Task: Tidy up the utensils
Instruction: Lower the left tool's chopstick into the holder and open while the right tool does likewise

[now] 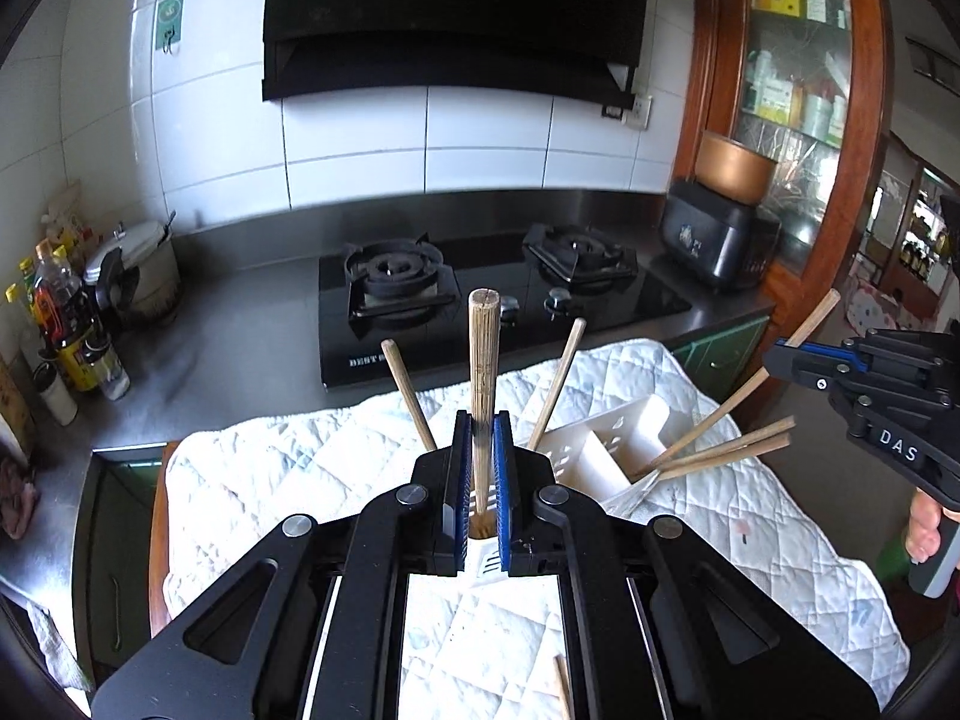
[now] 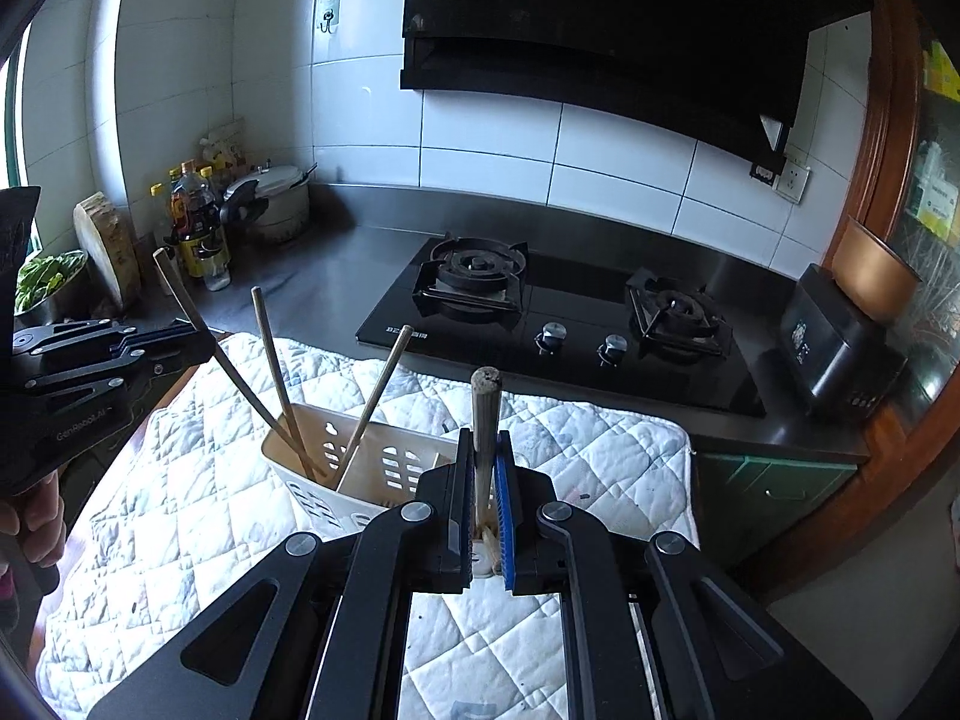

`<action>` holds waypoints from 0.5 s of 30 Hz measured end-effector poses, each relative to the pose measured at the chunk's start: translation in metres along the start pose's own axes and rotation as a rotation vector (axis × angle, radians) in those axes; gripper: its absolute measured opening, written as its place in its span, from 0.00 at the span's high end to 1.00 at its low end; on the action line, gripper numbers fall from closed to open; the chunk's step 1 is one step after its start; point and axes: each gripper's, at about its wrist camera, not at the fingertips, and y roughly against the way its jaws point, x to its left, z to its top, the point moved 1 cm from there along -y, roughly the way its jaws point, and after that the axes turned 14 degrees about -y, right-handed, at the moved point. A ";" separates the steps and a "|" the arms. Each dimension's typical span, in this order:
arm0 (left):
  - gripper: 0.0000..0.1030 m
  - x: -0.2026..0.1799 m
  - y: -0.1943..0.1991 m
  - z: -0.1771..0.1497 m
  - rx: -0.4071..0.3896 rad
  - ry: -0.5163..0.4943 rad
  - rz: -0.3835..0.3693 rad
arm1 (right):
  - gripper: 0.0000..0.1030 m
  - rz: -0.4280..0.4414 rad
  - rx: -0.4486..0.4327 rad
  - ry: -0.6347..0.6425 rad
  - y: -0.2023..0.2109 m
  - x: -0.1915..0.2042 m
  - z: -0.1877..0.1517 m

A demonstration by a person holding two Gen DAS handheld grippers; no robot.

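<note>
Nearest the lens, the left gripper (image 1: 480,450) had its blue-padded jaws clamped on a thick, ridged bamboo-coloured utensil handle (image 1: 483,354), held upright, tip pointing away from us. We judged that grip was chosen so the working end could drop straight down into a slot. The right gripper (image 2: 480,468) was likewise closed on a round wooden utensil handle (image 2: 485,414), also upright (its lower end was hidden between the pads, so we couldn't tell what kind of utensil it was).

The white slotted plastic utensil caddy (image 2: 336,456) w/ dividers sat on the cloth just beyond both grippers. Several slim wooden-handled utensils (image 2: 279,384) already leaned out of its compartments at angles, so the sorting looked partly done. Each gripper probably still had to carry its piece over a compartment; the leaning sticks could snag on the way in.

Everything rested on a white quilted cloth (image 1: 300,456) spread over a small table in front of a steel countertop (image 2: 336,264). Behind: a black glass two-burner gas hob (image 2: 558,312), black range hood (image 1: 450,18), white wall tiles, oil bottles (image 1: 66,324) and a lidded pot (image 1: 132,264) at the left, a black appliance (image 1: 714,240) w/ a copper-coloured bowl on top at the right, beside a wood-framed glass cabinet.
</note>
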 end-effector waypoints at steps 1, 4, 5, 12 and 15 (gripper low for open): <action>0.94 0.001 -0.004 -0.001 0.011 0.008 -0.005 | 0.94 -0.001 0.005 -0.001 -0.002 0.000 0.000; 0.94 0.004 -0.012 -0.004 0.029 0.027 -0.019 | 0.93 -0.002 0.014 -0.003 -0.008 -0.001 -0.002; 0.94 0.004 -0.013 -0.005 0.034 0.030 -0.016 | 0.93 -0.002 0.014 -0.003 -0.009 0.000 -0.003; 0.91 0.002 -0.003 -0.003 -0.001 0.025 0.006 | 0.78 0.004 -0.017 -0.013 -0.001 -0.003 0.000; 0.91 0.000 0.013 0.000 -0.034 0.015 0.023 | 0.73 0.002 -0.048 -0.013 0.013 -0.003 0.000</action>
